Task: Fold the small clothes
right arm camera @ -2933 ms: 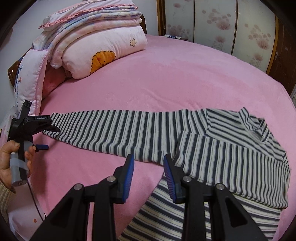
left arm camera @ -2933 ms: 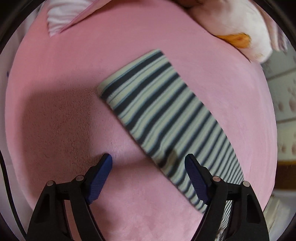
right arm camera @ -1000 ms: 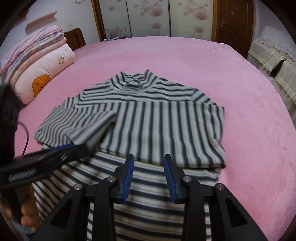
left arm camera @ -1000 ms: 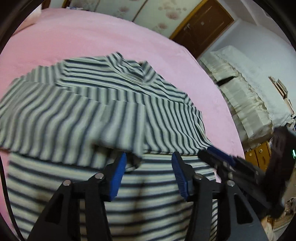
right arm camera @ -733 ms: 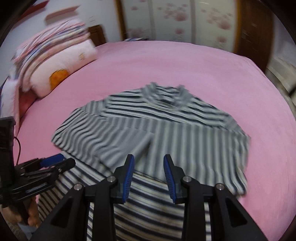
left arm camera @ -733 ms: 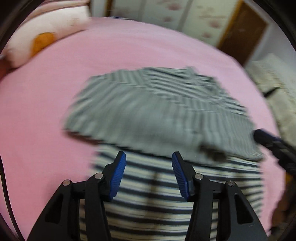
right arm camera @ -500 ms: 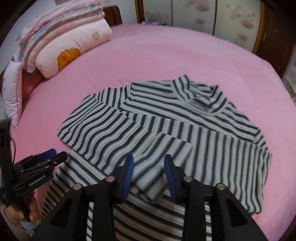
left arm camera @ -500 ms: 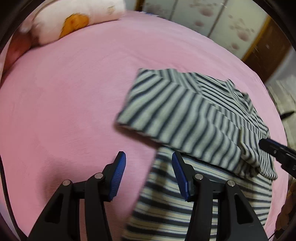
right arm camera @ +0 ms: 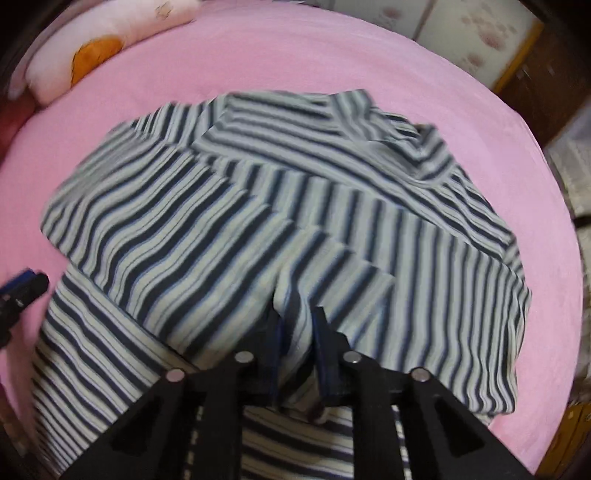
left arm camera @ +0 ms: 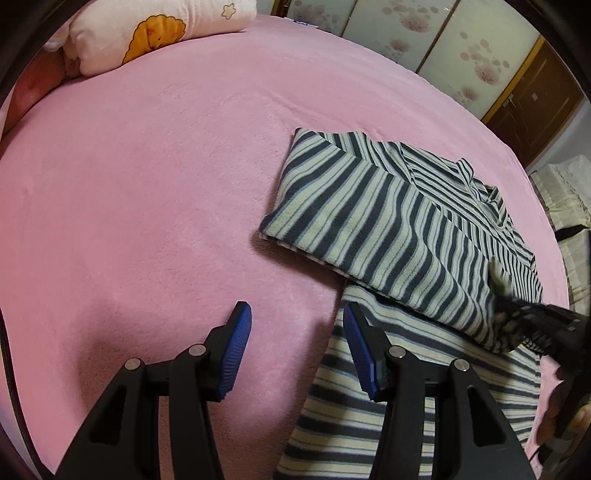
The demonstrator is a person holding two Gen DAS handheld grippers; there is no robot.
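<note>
A striped top (left arm camera: 388, 229) is seen lying on a pink bed (left arm camera: 147, 166), its sleeves folded across the body. In the left wrist view the left hand-held gripper (left arm camera: 297, 354) is shown spread, with nothing between its blue pads: one pad is set over bare bedding, the other over the left edge of the garment's lower part. At the right edge of that view the right hand-held gripper (left arm camera: 517, 314) is seen from the side with a bunched end of a folded sleeve at its tip, and part of the hand (left arm camera: 561, 417) carrying it is visible below. The right wrist view, which is blurred, shows what the other cannot: the right hand-held gripper (right arm camera: 297, 339) has striped fabric between its narrow-set fingers, and its jaws are closing on that fabric. Only the tip of the left hand-held gripper (right arm camera: 22, 286) is caught at that view's left edge. A pillow (left arm camera: 159, 33) with an orange print is seen at the far side of the bed, and flowered wardrobe doors (left arm camera: 424, 44) behind it.
</note>
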